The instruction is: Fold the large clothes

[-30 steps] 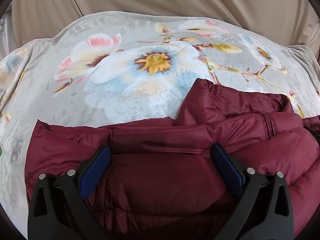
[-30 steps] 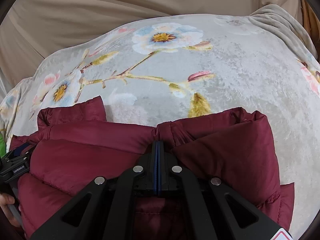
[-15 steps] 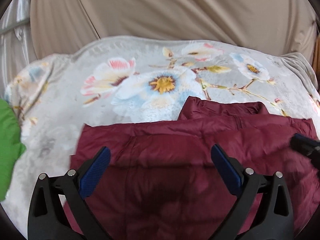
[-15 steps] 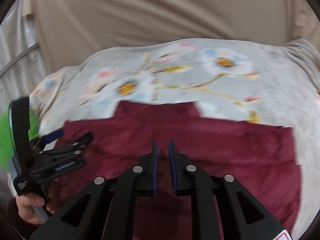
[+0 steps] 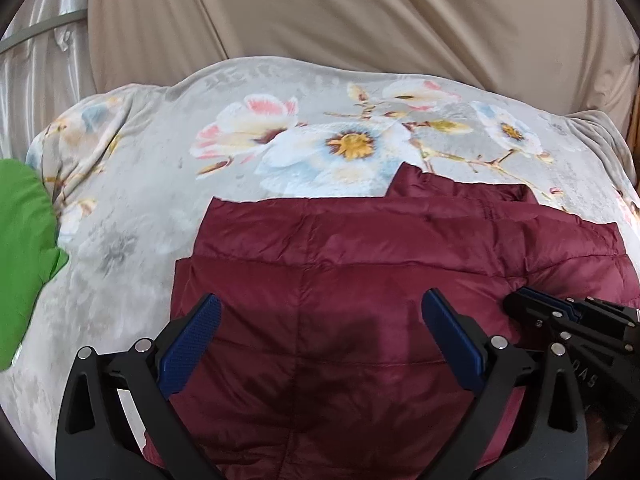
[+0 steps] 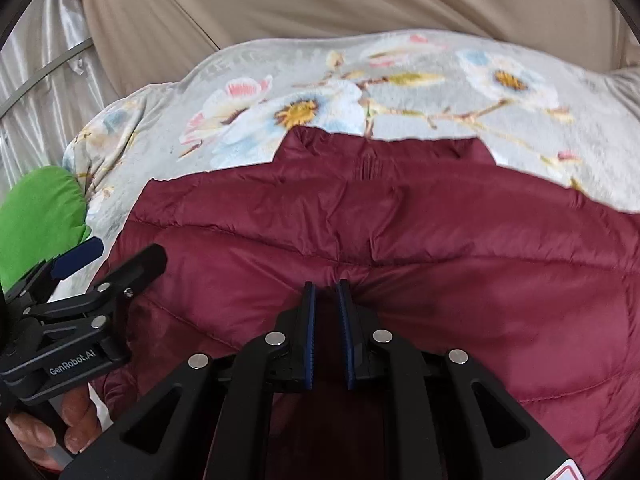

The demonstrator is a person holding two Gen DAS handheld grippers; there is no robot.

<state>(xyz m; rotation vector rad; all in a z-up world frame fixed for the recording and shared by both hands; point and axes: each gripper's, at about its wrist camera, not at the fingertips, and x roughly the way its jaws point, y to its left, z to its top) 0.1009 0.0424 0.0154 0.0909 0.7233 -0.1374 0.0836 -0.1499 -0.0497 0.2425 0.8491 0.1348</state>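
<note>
Backdrop: beige curtain (image 5: pixel 360 20) across twelve o'clock.
Surface: grey floral blanket (image 5: pixel 132 200) spread beneath everything.
Garment: maroon quilted puffer jacket (image 5: pixel 360 248) lying flat at centre toward six o'clock, collar toward twelve o'clock.
Second garment: green fabric (image 5: pixel 20 240) at nine o'clock, clear of the jacket.
Left gripper (image 5: pixel 320 340): jaws spread wide above the jacket, nothing between the pads.
Right gripper (image 6: pixel 326 312): jaws just opened to a narrow gap; no fabric pinched, tips over the jacket.
Hand (image 6: pixel 52 424): grasps the left gripper's handle at eight o'clock.
</note>
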